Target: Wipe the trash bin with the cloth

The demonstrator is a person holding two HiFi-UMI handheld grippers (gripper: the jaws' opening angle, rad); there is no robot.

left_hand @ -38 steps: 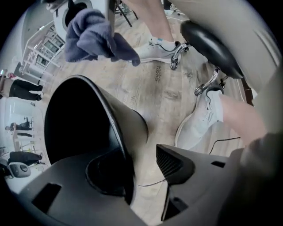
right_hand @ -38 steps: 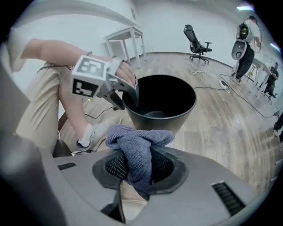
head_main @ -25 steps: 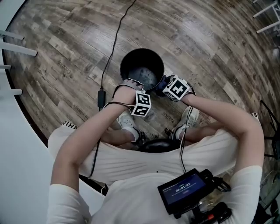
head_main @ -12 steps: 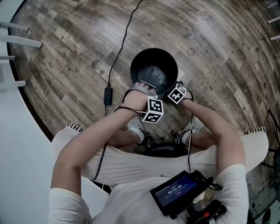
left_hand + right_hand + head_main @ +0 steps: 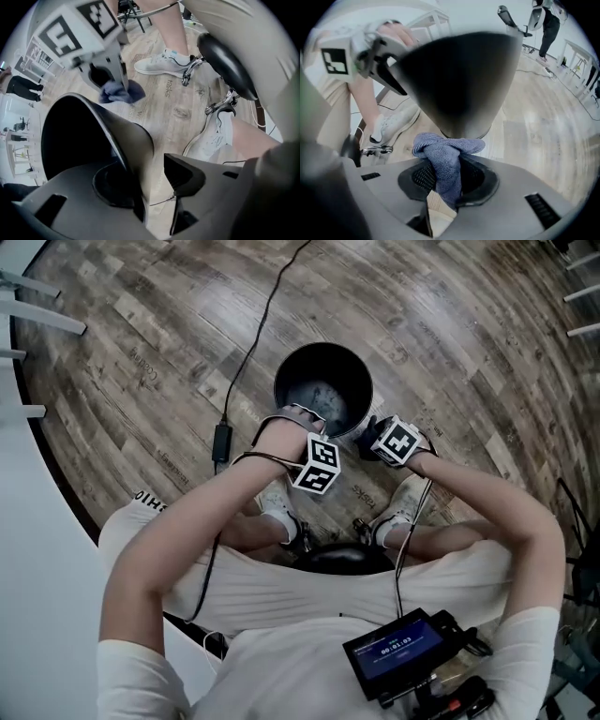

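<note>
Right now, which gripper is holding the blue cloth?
The right gripper: its jaws pinch the blue cloth beside the trash bin. The left gripper holds no cloth; its jaws have just been opening around the bin's rim.

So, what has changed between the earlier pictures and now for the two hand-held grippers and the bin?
The left hand-held gripper has just been opening its jaws and has let go of the trash bin, whose rim still stands between them. The right hand-held gripper, shut on the cloth, has moved off the rim to the outer wall. The bin stays upright on the floor, and the cloth stays gripped.
</note>
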